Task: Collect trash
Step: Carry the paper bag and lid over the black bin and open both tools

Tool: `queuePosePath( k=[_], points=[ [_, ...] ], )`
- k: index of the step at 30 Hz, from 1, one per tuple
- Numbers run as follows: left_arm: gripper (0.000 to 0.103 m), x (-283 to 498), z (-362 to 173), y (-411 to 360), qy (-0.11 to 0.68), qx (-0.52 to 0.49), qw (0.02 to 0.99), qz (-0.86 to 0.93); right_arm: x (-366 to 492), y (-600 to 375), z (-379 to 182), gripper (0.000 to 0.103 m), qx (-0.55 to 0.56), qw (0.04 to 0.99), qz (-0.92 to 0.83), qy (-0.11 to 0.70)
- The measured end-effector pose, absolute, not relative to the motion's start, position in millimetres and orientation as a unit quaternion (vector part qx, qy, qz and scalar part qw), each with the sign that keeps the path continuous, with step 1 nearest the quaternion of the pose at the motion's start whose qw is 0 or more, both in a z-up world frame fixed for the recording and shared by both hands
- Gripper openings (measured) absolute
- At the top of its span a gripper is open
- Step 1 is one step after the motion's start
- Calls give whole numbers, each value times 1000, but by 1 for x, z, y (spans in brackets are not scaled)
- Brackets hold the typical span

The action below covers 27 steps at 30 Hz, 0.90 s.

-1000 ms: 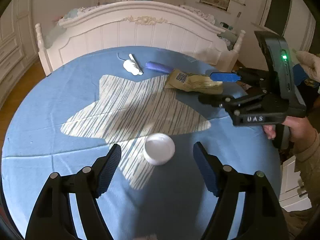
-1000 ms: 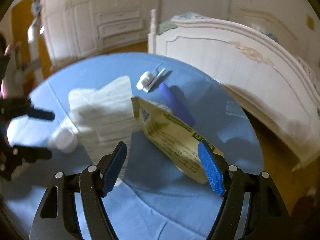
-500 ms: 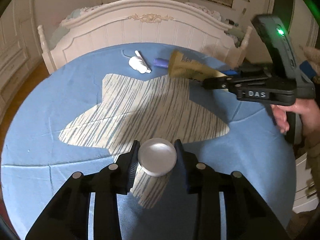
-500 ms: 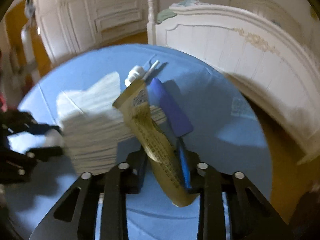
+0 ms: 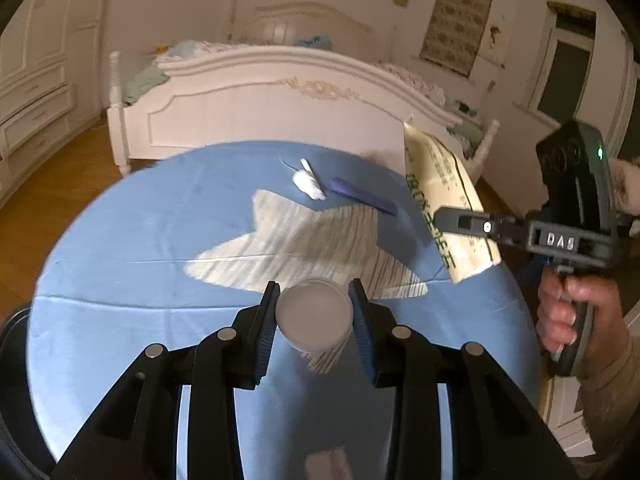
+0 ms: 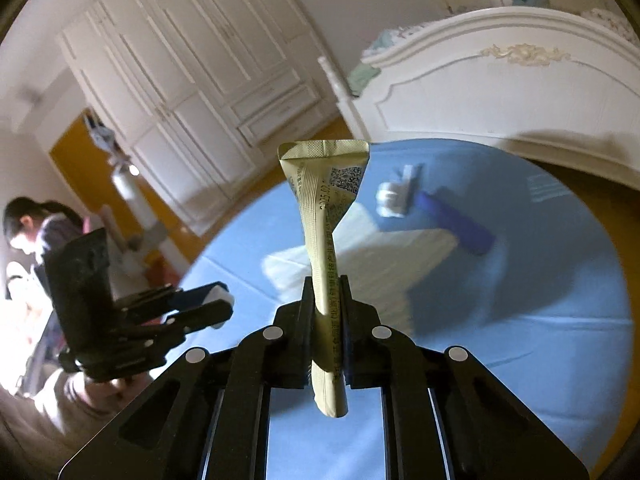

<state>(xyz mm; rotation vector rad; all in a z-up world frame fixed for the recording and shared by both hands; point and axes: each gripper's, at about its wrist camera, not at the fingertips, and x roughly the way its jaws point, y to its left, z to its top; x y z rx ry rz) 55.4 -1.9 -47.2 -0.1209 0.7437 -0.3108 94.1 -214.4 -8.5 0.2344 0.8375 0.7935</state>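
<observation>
Both grippers, spread a second ago, now pinch trash lifted off the table (image 5: pixel 120 280): left gripper (image 5: pixel 314 312) a white cup (image 5: pixel 314 314), right gripper (image 6: pixel 327 312), jaws closing, a yellow packet (image 6: pixel 322 240).

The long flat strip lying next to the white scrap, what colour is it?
Dark blue-purple strip; right wrist view shows it best.

Ahead of the jaws, the small white plastic piece (image 6: pixel 394 196) and dark blue flat strip (image 6: pixel 456 220) are smeared by blur; their identity is unclear.

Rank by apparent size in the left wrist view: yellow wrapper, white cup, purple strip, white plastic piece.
1. Yellow wrapper.
2. White cup, though it sits nearest the camera, so unsure.
3. Purple strip.
4. White plastic piece.
</observation>
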Motion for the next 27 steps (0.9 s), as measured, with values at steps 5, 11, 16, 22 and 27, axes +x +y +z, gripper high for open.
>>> queuePosePath(
  k=[5, 11, 16, 22, 27],
  points=[
    [35, 35, -34, 28, 338, -76, 929, -131, 81, -185, 2, 12, 119, 819, 399, 395],
    [35, 11, -20, 56, 309, -76, 943, -97, 68, -145, 12, 12, 109, 807, 427, 394],
    [35, -6, -10, 77, 284, -75, 954, -66, 65, -110, 17, 12, 92, 795, 446, 400],
    [35, -19, -10, 111, 265, -77, 961, -14, 59, -60, 18, 12, 73, 777, 469, 414],
    [35, -29, -16, 146, 259, -87, 961, 33, 63, -14, 16, 12, 55, 758, 492, 424]
  ],
)
